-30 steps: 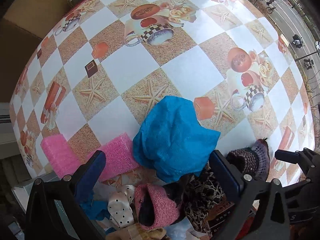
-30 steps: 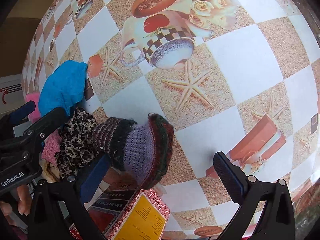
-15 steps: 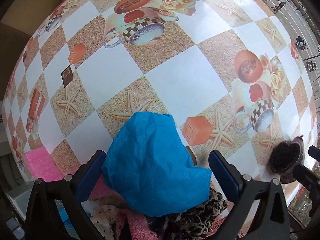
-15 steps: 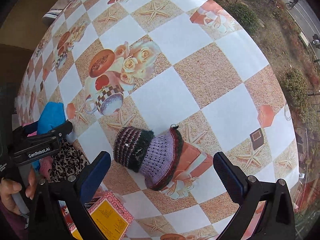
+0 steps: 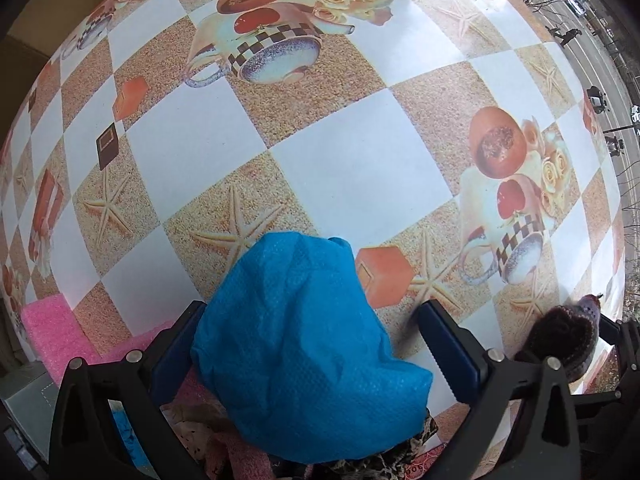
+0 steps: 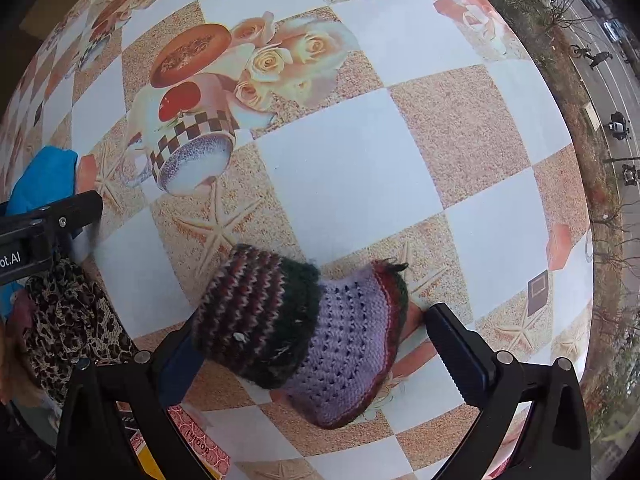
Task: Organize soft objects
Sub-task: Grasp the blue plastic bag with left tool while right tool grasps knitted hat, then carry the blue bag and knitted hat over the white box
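A crumpled blue foam sheet [image 5: 308,344] lies on the patterned tablecloth between the wide-apart fingers of my left gripper [image 5: 316,344], which is open around it. A knitted purple and dark striped hat [image 6: 304,336] lies between the fingers of my right gripper [image 6: 312,344], also open. The hat shows at the right edge of the left wrist view [image 5: 568,344]. The blue sheet shows at the left of the right wrist view [image 6: 44,180]. A pile of soft things with a leopard-print cloth [image 6: 68,320] lies at the near edge.
Pink foam pieces [image 5: 52,332] lie at the near left of the table [image 5: 352,160]. A red and yellow printed box [image 6: 192,444] lies under the hat's near side. The table's right edge drops to a street far below.
Both grippers moved forward over the table and lower. The blue sheet and the knitted hat now sit farther from the pile, each between open fingers.
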